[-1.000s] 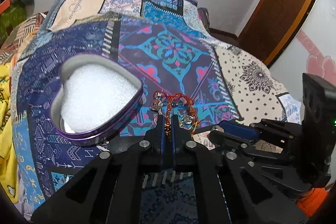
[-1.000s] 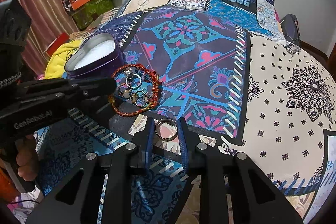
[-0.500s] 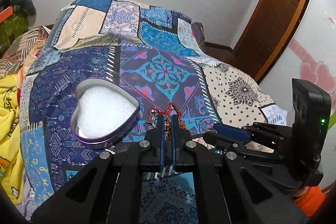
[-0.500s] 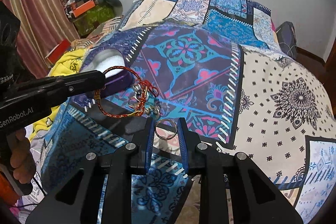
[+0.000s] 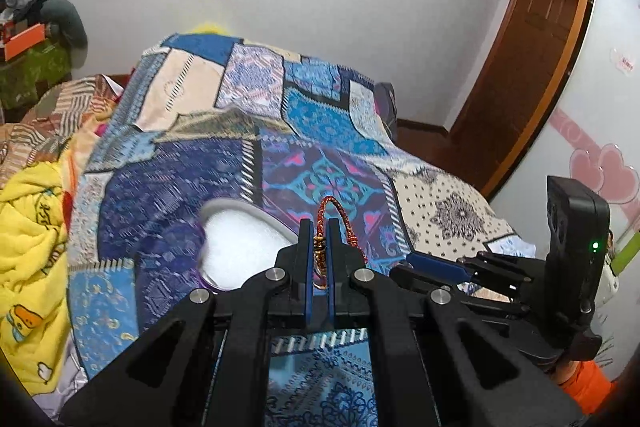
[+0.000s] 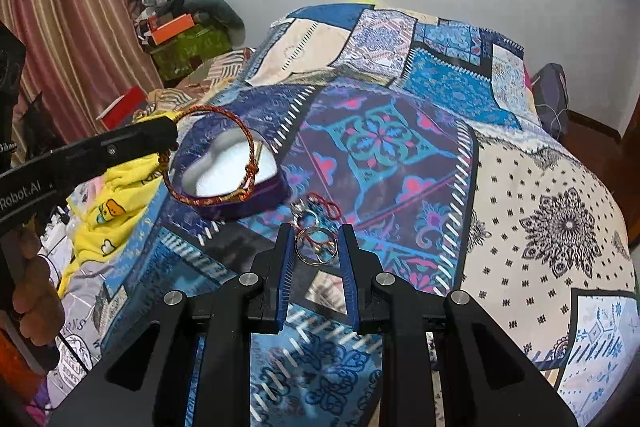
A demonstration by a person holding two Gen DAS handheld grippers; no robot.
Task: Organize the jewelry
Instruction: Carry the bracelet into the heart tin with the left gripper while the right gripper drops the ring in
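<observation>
My left gripper (image 5: 319,227) is shut on a red and gold braided bracelet (image 5: 336,211) and holds it in the air above the bed. In the right wrist view the bracelet (image 6: 212,201) hangs from the left gripper (image 6: 170,135) in front of the purple heart-shaped tin (image 6: 240,203) with white foam inside. The tin (image 5: 236,247) also shows in the left wrist view, low and left of the fingers. My right gripper (image 6: 316,243) holds a silver ring (image 6: 316,251) between its pads. A small pile of rings and red cord (image 6: 316,207) lies on the bedspread just beyond it.
The patchwork bedspread (image 6: 400,147) covers the whole bed. A yellow blanket (image 5: 28,227) lies at the left edge. Clutter and boxes (image 6: 176,27) stand by the curtain at the far left. A wooden door (image 5: 532,39) is at the right.
My left gripper has lifted the braided bracelet off the jewelry pile and raised it up and left toward the tin. The right gripper has kept the silver ring and risen slightly.
</observation>
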